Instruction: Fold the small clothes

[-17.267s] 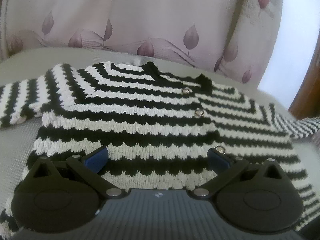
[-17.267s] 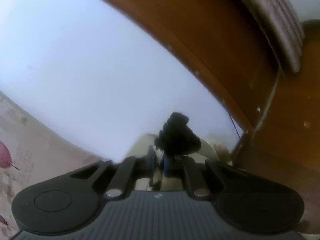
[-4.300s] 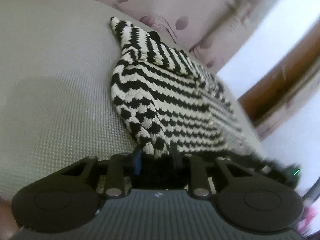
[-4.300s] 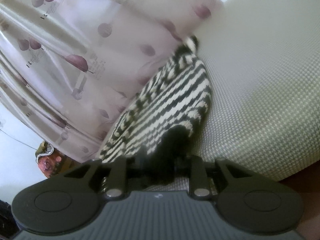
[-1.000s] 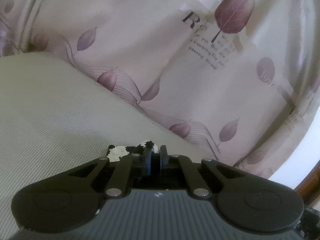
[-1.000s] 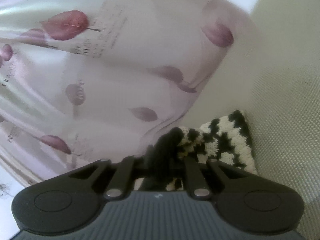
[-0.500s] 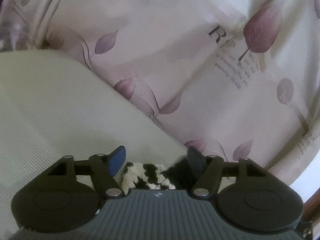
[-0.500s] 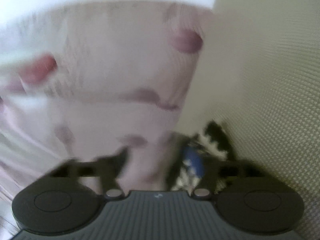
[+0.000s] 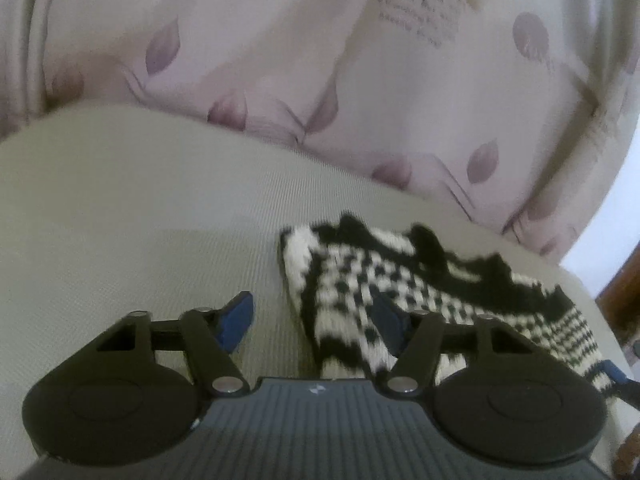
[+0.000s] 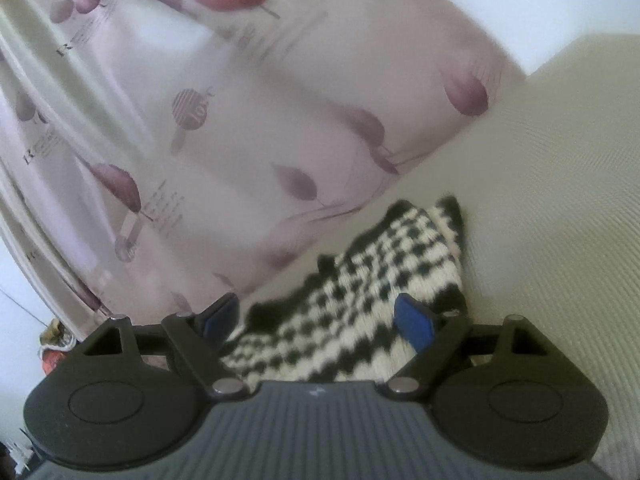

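Observation:
A black-and-white knitted sweater [image 9: 400, 280] lies folded on the beige cushion [image 9: 140, 220]. My left gripper [image 9: 314, 316] hovers at its left edge. The jaws are closing but stand apart, and the blue pads [image 9: 240, 314] press on nothing; the sweater's edge lies beneath the right finger. In the right wrist view the same sweater [image 10: 372, 280] spreads out beyond my right gripper [image 10: 316, 318]. That gripper stands open, its blue pads [image 10: 414, 322] clear of the knit. A blue tip at the sweater's far right [image 9: 612, 376] looks like the other gripper's finger.
A pale curtain with purple leaves [image 9: 320, 80] hangs right behind the cushion's back edge, seen too in the right wrist view as curtain [image 10: 200, 140]. Brown wood [image 9: 624, 280] shows at the far right. Bare cushion [image 10: 560, 200] stretches to the sweater's other side.
A second ago both grippers were shut on the sweater's edge. Both have let go and opened, and have drawn back, so more of the sweater shows on the cushion.

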A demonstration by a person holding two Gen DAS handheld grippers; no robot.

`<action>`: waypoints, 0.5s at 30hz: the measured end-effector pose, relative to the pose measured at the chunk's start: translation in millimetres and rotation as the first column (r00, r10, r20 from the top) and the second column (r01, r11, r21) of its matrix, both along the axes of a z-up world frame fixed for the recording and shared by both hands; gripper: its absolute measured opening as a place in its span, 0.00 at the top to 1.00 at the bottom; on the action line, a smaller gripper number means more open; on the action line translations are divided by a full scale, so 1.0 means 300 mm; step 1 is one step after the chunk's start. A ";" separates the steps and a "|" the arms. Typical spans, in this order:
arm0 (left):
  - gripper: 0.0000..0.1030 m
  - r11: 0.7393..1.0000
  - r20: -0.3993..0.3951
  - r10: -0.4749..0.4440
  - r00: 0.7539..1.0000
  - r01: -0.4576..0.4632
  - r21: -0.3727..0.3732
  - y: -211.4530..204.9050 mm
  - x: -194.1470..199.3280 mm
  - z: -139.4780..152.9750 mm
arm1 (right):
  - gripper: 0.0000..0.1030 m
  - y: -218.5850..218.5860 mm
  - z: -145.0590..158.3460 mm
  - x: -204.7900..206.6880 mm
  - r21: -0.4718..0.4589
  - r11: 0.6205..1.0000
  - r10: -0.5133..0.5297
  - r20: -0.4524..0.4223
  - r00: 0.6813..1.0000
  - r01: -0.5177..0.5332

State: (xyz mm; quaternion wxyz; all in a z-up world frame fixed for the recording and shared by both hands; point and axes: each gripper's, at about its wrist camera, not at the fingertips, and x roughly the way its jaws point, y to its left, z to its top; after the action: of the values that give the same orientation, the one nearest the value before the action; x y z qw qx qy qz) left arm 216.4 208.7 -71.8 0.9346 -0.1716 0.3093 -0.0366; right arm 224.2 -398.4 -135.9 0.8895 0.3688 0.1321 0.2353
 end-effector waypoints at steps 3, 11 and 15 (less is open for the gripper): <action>0.89 0.999 -0.058 -0.009 0.998 0.007 -0.034 -0.013 -0.034 -0.020 | 0.18 -0.022 -0.030 -0.031 0.047 0.999 -0.010 -0.011 1.000 0.011; 0.89 0.994 -0.027 0.083 0.996 -0.085 -0.063 -0.009 -0.185 -0.023 | 0.18 -0.046 -0.038 -0.082 0.047 0.999 -0.007 -0.031 0.999 0.009; 0.85 0.995 0.008 0.080 0.997 -0.079 -0.068 -0.010 -0.167 -0.010 | 0.18 -0.057 -0.035 -0.113 0.037 0.999 -0.015 -0.038 0.999 0.017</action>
State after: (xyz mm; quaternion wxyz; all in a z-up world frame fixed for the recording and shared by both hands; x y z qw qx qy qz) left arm 166.2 205.5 -74.7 0.9307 -0.2151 0.2958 -0.0105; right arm 190.3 -415.5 -146.4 0.8816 0.3908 0.1415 0.2237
